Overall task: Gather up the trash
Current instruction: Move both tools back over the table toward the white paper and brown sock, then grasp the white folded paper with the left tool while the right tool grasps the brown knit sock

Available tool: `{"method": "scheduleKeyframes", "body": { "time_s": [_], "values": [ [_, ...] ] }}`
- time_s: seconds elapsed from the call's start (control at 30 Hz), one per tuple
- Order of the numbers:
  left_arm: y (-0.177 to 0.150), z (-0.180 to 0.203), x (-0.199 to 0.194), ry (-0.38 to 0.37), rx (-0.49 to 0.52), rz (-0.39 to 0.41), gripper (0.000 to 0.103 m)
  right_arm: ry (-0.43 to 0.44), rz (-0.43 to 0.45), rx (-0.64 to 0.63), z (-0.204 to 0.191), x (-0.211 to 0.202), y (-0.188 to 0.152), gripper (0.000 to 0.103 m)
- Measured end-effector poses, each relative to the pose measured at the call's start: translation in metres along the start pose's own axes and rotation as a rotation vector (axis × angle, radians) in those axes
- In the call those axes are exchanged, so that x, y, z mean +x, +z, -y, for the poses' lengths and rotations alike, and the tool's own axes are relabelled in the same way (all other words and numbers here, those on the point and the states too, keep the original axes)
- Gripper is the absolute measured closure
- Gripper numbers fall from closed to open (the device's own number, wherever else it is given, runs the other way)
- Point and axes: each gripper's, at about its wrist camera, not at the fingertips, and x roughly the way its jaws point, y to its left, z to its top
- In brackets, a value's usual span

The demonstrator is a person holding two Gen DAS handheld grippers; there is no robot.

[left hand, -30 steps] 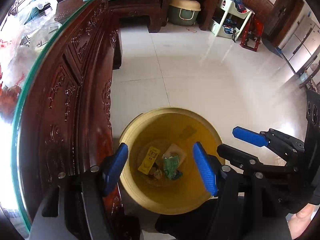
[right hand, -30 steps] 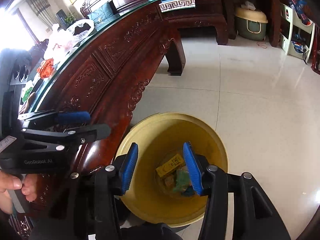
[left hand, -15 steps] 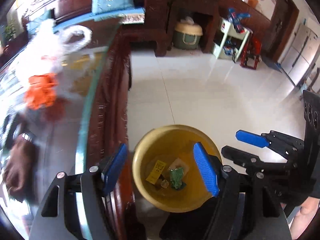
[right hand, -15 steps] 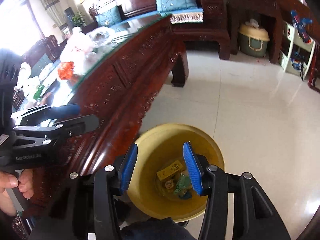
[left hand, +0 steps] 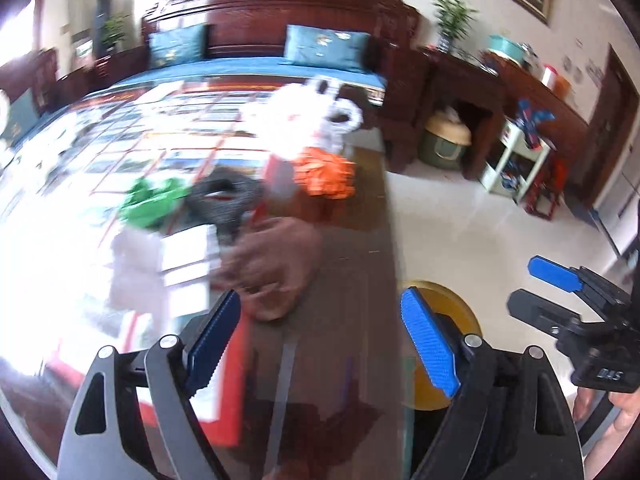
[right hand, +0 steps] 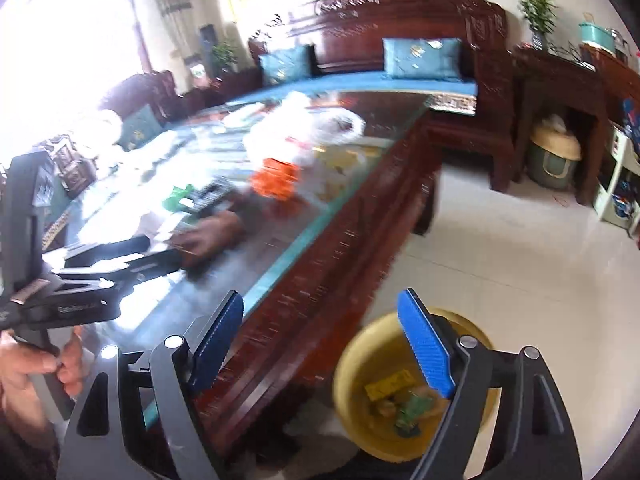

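My left gripper (left hand: 322, 340) hangs over the glass-topped wooden table (left hand: 360, 240); its jaws are opening with nothing between them. Blurred on the glass lie a green wrapper (left hand: 156, 200), a dark grey item (left hand: 224, 200), an orange pack (left hand: 324, 172), a white plastic bag (left hand: 304, 116) and a brown shape (left hand: 276, 264) I cannot identify. My right gripper (right hand: 322, 340) is above the table's edge and the yellow bin (right hand: 352, 380), jaws opening and empty. In the bin lie a yellow packet (right hand: 390, 386) and a green wrapper (right hand: 412, 408). Each gripper shows in the other's view: the right gripper (left hand: 520, 284), the left gripper (right hand: 164, 250).
The bin stands on pale floor tiles (right hand: 500, 260) against the table's carved side (right hand: 320, 300). A carved sofa with blue cushions (left hand: 324, 48) runs behind the table. A lidded tub (left hand: 444, 140) and a white shelf unit (left hand: 516, 160) stand at the right.
Both grippers rose from above the bin and swung left toward the tabletop. Both pairs of jaws stand wider. The bin has dropped to the lower right of both views.
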Motion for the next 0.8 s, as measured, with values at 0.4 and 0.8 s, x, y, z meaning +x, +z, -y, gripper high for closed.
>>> {"method": "scheduleKeyframes", "body": {
  "time_s": [0.4, 0.8],
  "values": [
    [-0.017, -0.091, -0.041, 0.082, -0.135, 0.046, 0.011, 0.062, 0.047, -0.153, -0.1, 0.019, 0.022, 0.008],
    [-0.011, -0.138, -0.028, 0.12, -0.214, 0.033, 0.004, 0.031, 0.034, -0.235, -0.128, 0.044, 0.024, 0.008]
  ]
}}
